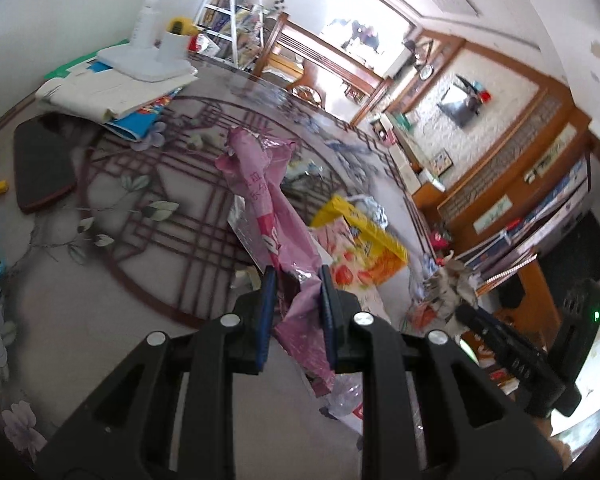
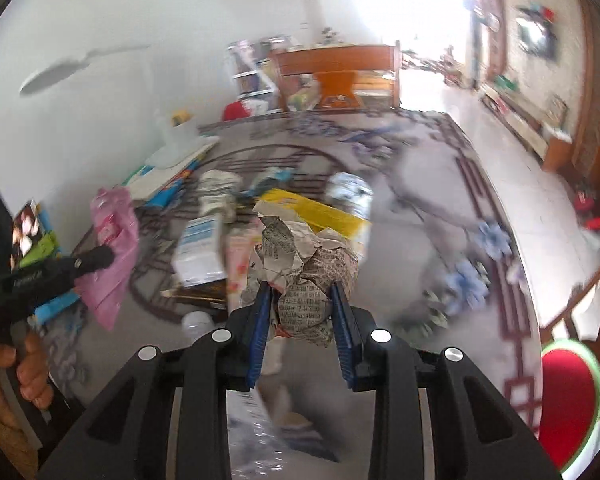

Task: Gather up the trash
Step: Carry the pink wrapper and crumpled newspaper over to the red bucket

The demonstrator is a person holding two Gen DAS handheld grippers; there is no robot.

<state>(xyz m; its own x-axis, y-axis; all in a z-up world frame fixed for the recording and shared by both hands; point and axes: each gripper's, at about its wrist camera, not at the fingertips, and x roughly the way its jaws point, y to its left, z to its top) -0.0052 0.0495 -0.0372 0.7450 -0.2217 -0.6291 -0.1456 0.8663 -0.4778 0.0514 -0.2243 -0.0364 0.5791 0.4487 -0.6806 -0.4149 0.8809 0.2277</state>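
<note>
Left gripper (image 1: 296,280): jaws drawn narrow, clamped on the pink plastic wrapper (image 1: 276,216); the blue pads press its crumpled lower part from both sides.
Pink plastic wrapper: long and creased, standing up and away from the left fingertips, with a loose tail hanging below the jaws.
Right gripper (image 2: 302,294): jaws partly closed, gripping the crumpled newspaper ball (image 2: 304,268); both blue pads bear on its sides.
Crumpled newspaper ball: wedged between the right fingertips, bulging up and forward past them, lifted clear of the rug.
Yellow snack bag (image 1: 364,248): flat on the rug, just ahead and to the right of the left gripper's tips.
Clear plastic bottle (image 2: 350,196): lying on the rug beyond the newspaper ball; blurred, so the label is only probably blue and white.
White carton (image 2: 200,248): on the rug ahead and to the left of the right gripper.
Patterned rug (image 1: 100,272): grey with dark red lattice and flower motifs, under all the litter.
Stack of books (image 1: 116,96): far ahead and left of the left gripper, at the rug's edge by the wall.
White lamp base (image 1: 144,64): on top of the stack of books.
Person's hand (image 2: 24,364): at the left edge of the right wrist view, wrapped around the left gripper's handle.
</note>
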